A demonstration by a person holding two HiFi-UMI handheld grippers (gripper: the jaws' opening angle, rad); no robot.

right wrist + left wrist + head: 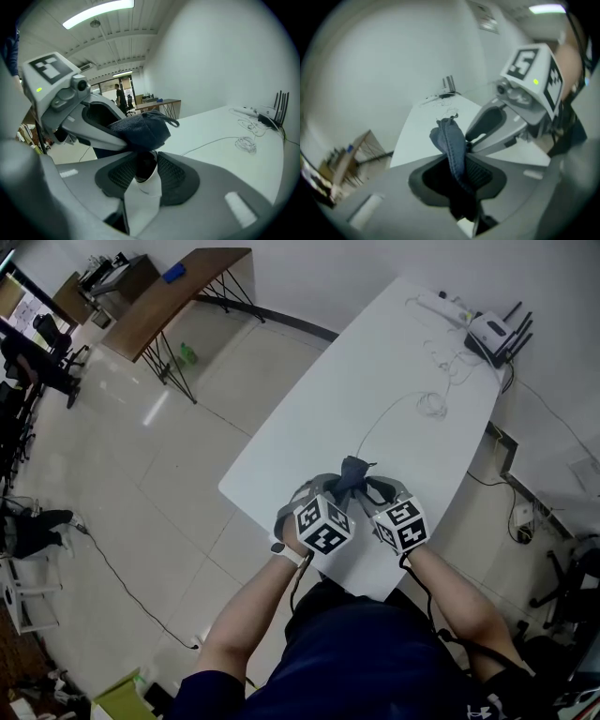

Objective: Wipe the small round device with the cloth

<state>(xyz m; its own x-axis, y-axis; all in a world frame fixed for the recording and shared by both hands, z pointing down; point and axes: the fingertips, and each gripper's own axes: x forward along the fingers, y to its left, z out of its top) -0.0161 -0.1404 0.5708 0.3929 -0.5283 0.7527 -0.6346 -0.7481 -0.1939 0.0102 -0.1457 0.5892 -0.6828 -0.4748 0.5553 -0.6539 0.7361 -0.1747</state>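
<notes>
Left gripper (458,165) jaws pinching cloth (451,139), right gripper (145,164) jaws gripping device (147,186), cloth over it

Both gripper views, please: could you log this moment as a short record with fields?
Left gripper: shut on the dark blue fabric cloth
Right gripper: shut on the small round white device with a dark face
Contact: cloth lies over the device's top
Surface: white table
Further back: white router with black antennas, thin white cable

Dark-blue cloth (452,140) — white device (147,187)
</notes>
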